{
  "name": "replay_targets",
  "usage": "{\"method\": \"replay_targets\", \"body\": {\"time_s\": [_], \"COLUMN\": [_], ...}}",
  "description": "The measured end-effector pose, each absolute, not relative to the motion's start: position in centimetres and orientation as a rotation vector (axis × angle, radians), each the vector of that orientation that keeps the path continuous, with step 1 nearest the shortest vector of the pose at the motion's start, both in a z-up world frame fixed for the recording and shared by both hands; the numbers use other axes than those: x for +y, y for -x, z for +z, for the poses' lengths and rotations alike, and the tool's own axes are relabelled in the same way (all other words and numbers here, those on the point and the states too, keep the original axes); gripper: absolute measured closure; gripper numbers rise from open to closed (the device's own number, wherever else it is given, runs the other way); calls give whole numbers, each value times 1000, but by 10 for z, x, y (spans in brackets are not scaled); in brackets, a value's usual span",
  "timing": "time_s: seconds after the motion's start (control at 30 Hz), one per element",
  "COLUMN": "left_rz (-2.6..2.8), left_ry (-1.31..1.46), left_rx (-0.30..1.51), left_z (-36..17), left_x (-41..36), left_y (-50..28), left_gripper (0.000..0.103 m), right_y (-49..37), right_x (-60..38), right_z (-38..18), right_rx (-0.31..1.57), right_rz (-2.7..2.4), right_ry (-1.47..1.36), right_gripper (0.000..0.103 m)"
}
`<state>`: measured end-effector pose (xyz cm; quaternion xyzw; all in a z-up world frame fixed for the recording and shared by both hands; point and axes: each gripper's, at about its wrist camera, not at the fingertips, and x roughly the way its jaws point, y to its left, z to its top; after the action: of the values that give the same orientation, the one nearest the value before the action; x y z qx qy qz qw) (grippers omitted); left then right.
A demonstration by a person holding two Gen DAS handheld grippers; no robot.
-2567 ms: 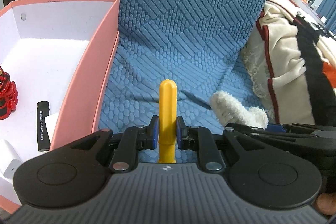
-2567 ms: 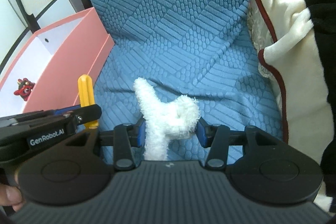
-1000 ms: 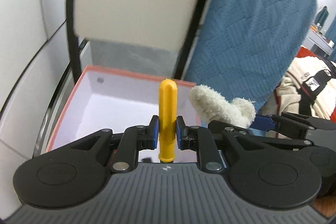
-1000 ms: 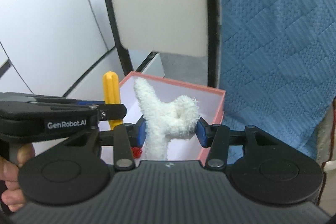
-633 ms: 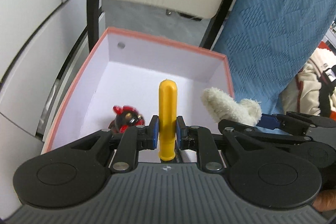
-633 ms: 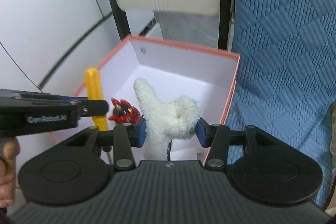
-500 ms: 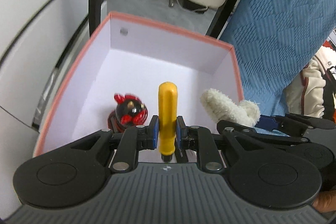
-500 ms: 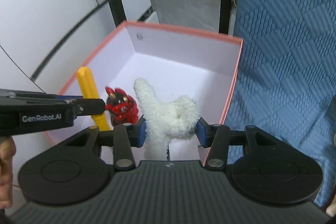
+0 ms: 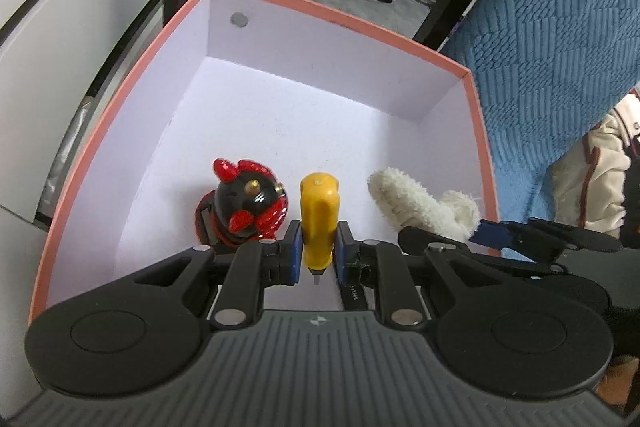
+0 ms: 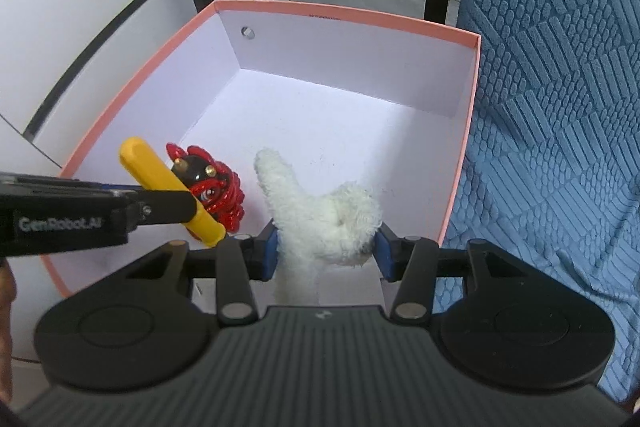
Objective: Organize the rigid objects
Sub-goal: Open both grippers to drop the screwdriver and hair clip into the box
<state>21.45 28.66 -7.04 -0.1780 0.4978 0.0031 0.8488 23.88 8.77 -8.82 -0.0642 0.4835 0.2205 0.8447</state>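
Pinching a yellow-handled screwdriver (image 9: 318,217) between closed fingers, the left gripper (image 9: 317,255) hangs over the pink box (image 9: 340,17), beside a red figurine (image 9: 243,205). The right gripper (image 10: 325,251) clamps a white plush toy (image 10: 320,211) near the box's right wall.

White plush toy (image 10: 320,219) between right hand-held gripper (image 10: 325,251) pads, above pink box (image 10: 360,15).

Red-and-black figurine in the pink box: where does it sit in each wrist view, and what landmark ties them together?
Left wrist: the figurine is left of centre, just left of the yellow-handled tool.
Right wrist: the figurine is at left, partly behind that tool.
Shared landmark: the round hole in the pink box's far wall.
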Motion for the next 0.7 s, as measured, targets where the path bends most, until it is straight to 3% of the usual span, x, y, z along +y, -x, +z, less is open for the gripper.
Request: {"method": "replay_targets", "body": {"time_s": [0.17, 0.3, 0.7], "left_rz": [4, 9, 7], "left_ry": [360, 371, 299], "left_rx": [1025, 1012, 779], "left_z": [-64, -56, 32], "left_x": [285, 286, 262], "left_y": [-217, -214, -161], "left_gripper": [82, 82, 79], "right_y": [-245, -244, -204], "right_x": [84, 83, 62], "right_z": [-87, -81, -3], "right_rx": [1016, 1012, 829], "right_rz": [454, 463, 518], "right_ry": [140, 131, 104], "right_gripper": [49, 28, 28]}}
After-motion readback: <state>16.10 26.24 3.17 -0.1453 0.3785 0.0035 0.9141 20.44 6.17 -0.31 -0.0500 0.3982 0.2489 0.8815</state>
